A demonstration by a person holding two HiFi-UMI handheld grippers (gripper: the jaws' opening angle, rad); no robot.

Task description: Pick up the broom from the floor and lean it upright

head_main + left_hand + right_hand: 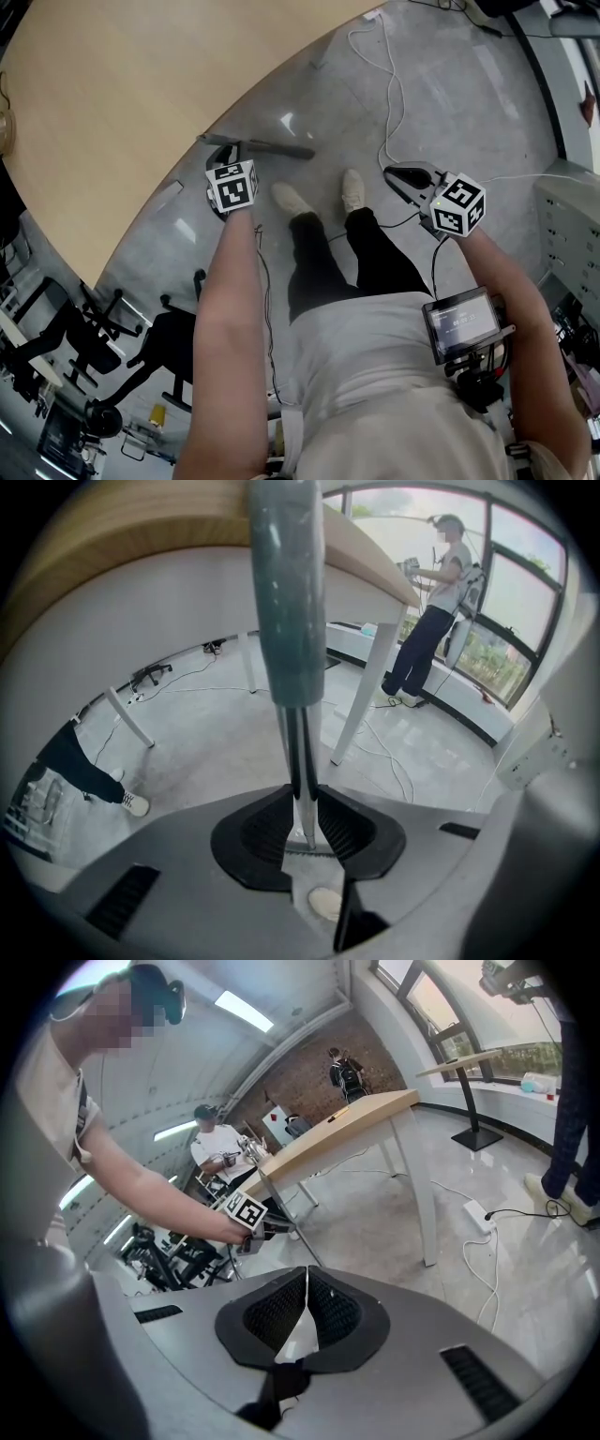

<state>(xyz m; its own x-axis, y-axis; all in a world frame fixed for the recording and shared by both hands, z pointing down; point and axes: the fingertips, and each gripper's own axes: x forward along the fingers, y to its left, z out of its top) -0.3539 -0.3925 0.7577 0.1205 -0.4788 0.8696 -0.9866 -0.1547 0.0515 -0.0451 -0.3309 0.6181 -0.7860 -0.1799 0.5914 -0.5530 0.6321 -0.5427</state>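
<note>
The broom shows as a grey handle point(281, 149) lying across the floor beside the wooden table's edge. In the left gripper view its thick grey grip point(286, 592) rises toward the table top, with a thin metal pole point(300, 761) below it. My left gripper point(225, 152) point(302, 803) is shut on that pole, both pads pressed against it. The broom's head is not in view. My right gripper point(403, 176) point(306, 1279) hangs to the right of the person's shoes, its jaw tips touching with nothing between them. It looks toward the left gripper's marker cube point(246, 1211).
A large wooden table point(141, 94) fills the upper left, with white legs point(361, 696). White cables point(384, 84) trail over the grey floor. The person's shoes point(292, 199) stand between the grippers. Black office chairs point(159, 347) sit lower left. Another person point(431, 602) stands by the windows.
</note>
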